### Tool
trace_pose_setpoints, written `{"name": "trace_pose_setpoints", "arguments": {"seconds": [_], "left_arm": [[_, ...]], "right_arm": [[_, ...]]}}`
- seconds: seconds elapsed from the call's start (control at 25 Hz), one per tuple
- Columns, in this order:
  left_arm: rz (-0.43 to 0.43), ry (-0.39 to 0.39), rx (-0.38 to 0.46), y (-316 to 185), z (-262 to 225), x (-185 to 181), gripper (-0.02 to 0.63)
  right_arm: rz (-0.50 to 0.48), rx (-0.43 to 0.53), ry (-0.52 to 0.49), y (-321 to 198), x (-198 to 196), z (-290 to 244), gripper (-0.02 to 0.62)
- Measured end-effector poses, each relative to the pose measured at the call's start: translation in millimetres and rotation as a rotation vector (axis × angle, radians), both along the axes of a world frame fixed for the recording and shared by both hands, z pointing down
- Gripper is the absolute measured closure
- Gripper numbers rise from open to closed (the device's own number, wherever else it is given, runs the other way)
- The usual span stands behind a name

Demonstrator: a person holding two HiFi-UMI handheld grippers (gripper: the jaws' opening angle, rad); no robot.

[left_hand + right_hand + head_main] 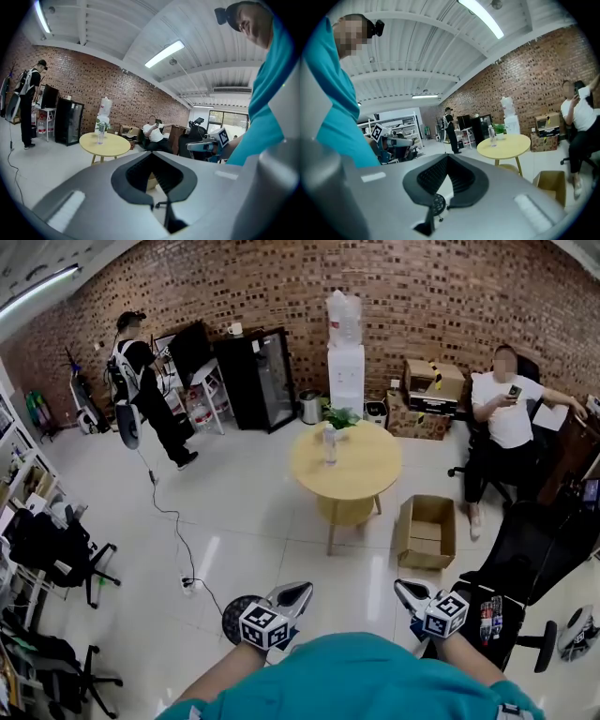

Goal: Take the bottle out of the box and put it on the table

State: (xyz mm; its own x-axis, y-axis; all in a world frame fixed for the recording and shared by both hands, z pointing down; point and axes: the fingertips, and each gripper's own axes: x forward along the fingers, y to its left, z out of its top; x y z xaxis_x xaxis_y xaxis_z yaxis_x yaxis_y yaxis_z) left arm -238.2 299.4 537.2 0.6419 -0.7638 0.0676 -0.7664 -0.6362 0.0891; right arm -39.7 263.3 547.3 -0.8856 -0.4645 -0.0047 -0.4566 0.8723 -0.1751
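A clear bottle point(329, 444) stands upright on the round yellow table point(361, 474), beside a small green plant point(339, 417). On the floor right of the table sits an open cardboard box point(427, 531); only cardboard shows inside it. My left gripper point(298, 593) and right gripper point(403, 589) are held level in front of my chest, well short of table and box. Both are shut and hold nothing. The left gripper view has the bottle point(100, 133) far beyond the closed jaws. In the right gripper view the bottle point(491, 133) and box point(551, 185) are also distant.
A person sits on a chair point(506, 418) at the right, near the box. Another person point(141, 381) stands at the back left. A water dispenser point(345, 362) and black fridge point(262, 381) line the brick wall. A cable point(173, 521) crosses the floor; black office chairs point(534, 559) stand at my right.
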Motion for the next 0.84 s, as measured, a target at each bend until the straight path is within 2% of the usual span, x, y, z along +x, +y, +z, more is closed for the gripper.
{"name": "trace_pose_setpoints", "arguments": {"seconds": [0.28, 0.6, 0.84], "left_arm": [[-0.003, 0.017, 0.012, 3.3, -10.3, -5.6, 0.606], [-0.014, 0.049, 0.001, 0.8, -18.8, -28.2, 0.606], [-0.010, 0.056, -0.005, -4.4, -21.1, -31.5, 0.606]], "right_arm": [[-0.005, 0.024, 0.005, 5.7, -3.6, -10.2, 0.595], [-0.015, 0.048, 0.031, 4.1, -18.0, -19.9, 0.595], [-0.014, 0.026, 0.018, -2.2, -24.2, -22.1, 0.595]]}}
